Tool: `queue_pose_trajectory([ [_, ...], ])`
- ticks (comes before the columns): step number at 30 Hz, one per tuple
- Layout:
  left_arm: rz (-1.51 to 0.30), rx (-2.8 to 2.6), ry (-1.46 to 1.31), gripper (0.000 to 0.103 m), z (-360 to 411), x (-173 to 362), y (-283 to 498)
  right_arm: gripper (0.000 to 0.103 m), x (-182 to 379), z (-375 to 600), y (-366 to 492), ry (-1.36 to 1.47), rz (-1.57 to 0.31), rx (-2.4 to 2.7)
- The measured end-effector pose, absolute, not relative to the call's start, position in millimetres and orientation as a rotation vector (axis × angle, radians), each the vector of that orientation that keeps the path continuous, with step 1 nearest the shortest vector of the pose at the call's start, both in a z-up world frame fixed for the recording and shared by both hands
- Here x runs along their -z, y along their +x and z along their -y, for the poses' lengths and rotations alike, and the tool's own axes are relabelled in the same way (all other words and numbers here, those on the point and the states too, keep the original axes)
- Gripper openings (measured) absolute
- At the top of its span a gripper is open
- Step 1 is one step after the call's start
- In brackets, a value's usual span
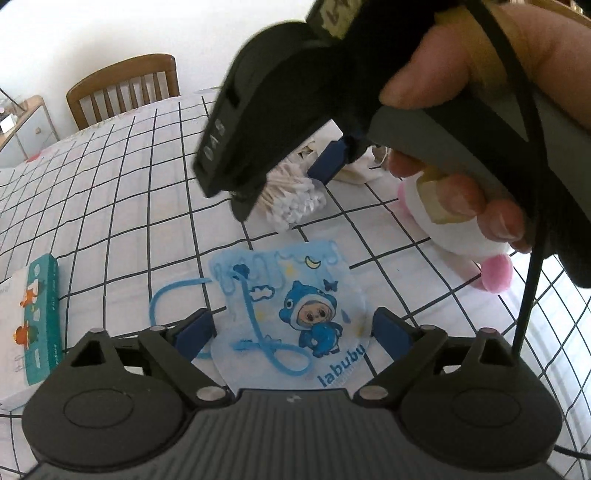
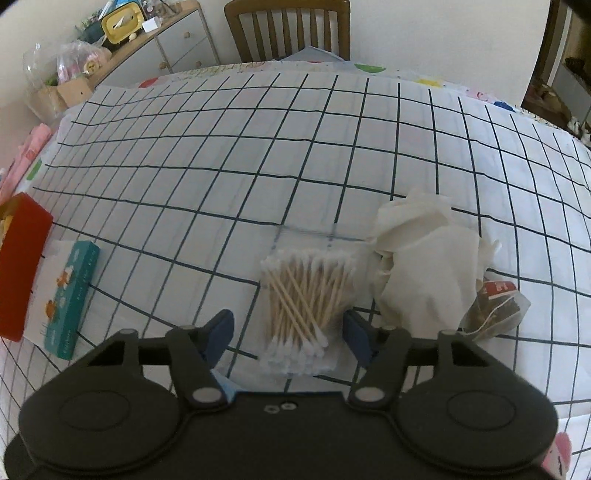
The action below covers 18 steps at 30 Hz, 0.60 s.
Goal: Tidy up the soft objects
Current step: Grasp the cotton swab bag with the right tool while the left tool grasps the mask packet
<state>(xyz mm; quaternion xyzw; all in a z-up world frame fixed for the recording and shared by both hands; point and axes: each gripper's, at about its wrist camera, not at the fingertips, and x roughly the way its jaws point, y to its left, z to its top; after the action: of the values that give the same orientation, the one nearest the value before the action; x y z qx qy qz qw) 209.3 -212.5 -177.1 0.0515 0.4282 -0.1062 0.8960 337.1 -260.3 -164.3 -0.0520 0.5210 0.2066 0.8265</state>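
Note:
A light-blue face mask (image 1: pixel 295 306) with a cartoon figure and blue ear loops lies flat on the checked tablecloth. My left gripper (image 1: pixel 293 332) stands open astride it, one blue pad at each side edge and neither pressing. A clear packet of cotton swabs (image 2: pixel 299 302) lies just beyond the mask. My right gripper (image 2: pixel 288 330) is lowered over it, jaws open, with small gaps on both sides. In the left wrist view the right gripper (image 1: pixel 284 184) and the hand holding it fill the upper right, above the cotton swabs (image 1: pixel 295 199).
A crumpled white cloth (image 2: pixel 424 266) and a tea-bag sachet (image 2: pixel 495 306) lie right of the swabs. A pink-and-white plush toy (image 1: pixel 461 236) lies right of the mask. A teal-edged box (image 2: pixel 70 299) and a red box (image 2: pixel 22 266) sit at the left. A wooden chair (image 2: pixel 288 29) stands at the far edge.

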Motion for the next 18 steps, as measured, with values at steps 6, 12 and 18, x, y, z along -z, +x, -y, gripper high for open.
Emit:
queue_pose_trajectory([
  [6,-0.879,0.204,0.100,0.064,208,171,215,0.041,164,263,336,-0.116,-1.091,-0.423],
  [12,-0.877,0.204,0.084,0.038,199,163,218,0.032,161,268,332,-0.086,-1.069,-0.438],
  [18,-0.879,0.179,0.037,0.025,184,162,218,0.030,153,272,320,-0.082,-1.017,-0.461],
])
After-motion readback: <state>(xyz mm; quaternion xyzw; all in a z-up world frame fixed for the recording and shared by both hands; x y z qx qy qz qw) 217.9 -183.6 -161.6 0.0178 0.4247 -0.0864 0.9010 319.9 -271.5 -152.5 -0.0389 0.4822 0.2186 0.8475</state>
